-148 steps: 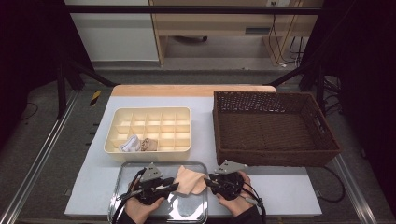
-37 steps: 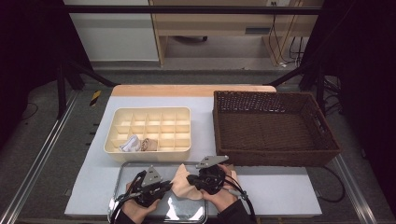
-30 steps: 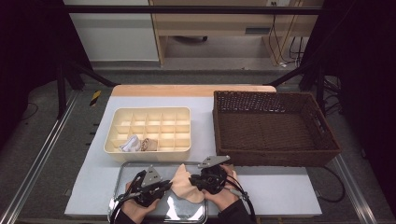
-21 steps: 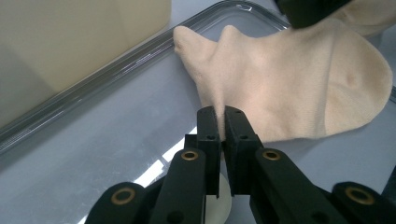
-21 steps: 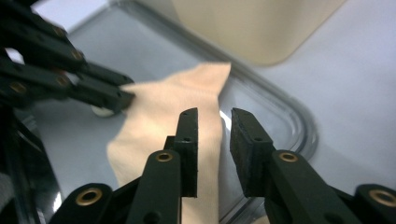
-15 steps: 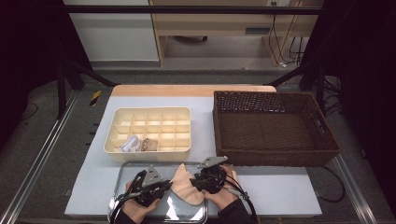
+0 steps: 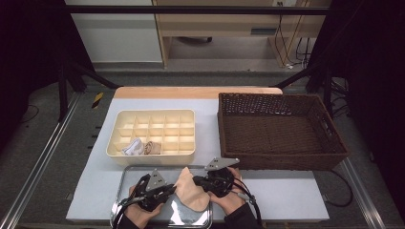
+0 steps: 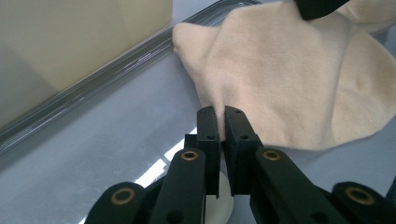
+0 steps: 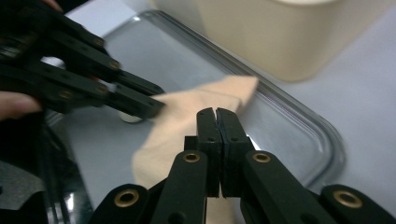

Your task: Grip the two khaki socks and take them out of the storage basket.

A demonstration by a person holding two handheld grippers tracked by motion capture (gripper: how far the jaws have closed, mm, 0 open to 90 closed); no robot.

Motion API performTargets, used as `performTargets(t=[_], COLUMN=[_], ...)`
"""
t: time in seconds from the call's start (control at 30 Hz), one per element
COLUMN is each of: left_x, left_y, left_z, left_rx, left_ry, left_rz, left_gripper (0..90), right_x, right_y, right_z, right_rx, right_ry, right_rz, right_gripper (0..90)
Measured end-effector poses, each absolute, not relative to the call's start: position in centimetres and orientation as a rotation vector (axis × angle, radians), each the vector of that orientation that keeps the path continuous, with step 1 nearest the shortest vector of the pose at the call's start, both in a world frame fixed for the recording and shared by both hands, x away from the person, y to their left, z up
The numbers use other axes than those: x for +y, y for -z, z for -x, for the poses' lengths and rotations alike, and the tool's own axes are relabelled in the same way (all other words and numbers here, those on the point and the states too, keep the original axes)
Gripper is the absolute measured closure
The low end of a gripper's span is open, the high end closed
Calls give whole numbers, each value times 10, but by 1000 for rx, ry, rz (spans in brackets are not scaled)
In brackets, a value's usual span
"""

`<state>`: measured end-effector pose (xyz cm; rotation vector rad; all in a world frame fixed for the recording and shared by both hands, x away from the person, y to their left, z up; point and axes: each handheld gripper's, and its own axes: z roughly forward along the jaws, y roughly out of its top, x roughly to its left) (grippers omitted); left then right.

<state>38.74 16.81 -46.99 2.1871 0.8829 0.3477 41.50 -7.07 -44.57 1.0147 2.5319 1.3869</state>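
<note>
On the grey bench, a beige sock (image 7: 192,193) lies over the metal tray (image 7: 125,176), both tongs, left (image 8: 217,112) and right (image 9: 216,113), clamped on its edges; pulling apart could slip the thin fabric free.

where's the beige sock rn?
High view: beige sock lies over the metal tray at the table's near edge, between left gripper and right gripper, below the cream organizer.

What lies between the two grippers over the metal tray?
In the high view, a beige sock spans the stretch between the left gripper and the right gripper, each shut on one edge of it above the metal tray.
</note>
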Motion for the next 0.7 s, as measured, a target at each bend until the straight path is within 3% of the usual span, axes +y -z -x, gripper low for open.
performTargets(t=[0.23, 0.5, 0.7], left_x=[168, 170, 179], left_y=[471, 472, 467], left_z=[-388, -390, -394], left_rx=[889, 901, 936], left_ry=[-357, -383, -384], left_rz=[-2184, -2169, -2113], left_gripper=[847, 832, 712], right_x=[-58, -37, -33], right_y=[441, 460, 470], right_z=[-404, -393, -391], right_rx=[2624, 2786, 2833], right_ry=[-1485, -1391, -1325], right_rz=[-922, -800, -798], right_gripper=[898, 898, 896])
